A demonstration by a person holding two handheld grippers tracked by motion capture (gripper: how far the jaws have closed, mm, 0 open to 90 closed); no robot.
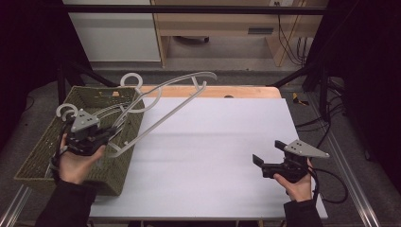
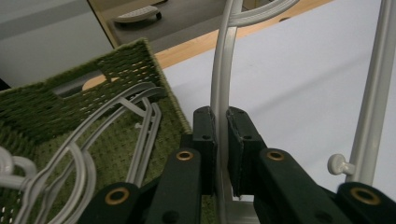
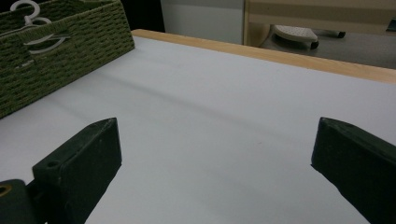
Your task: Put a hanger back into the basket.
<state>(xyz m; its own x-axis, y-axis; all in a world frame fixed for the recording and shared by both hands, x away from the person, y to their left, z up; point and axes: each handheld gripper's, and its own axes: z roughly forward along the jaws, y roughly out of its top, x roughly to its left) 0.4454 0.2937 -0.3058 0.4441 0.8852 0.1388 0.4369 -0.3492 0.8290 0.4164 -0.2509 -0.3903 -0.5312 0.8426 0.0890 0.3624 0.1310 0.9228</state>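
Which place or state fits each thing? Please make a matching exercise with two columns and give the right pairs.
Things:
1. left gripper
2. right gripper
3. green basket
4. grey hanger

States or places:
A. jaws wide open above the white table top
B. at the table's left edge, with more hangers inside
C. raised, slanting from the basket out over the table
D. jaws shut on a thin grey bar

Pairs: 1-D, 2-A, 3-B, 4-C
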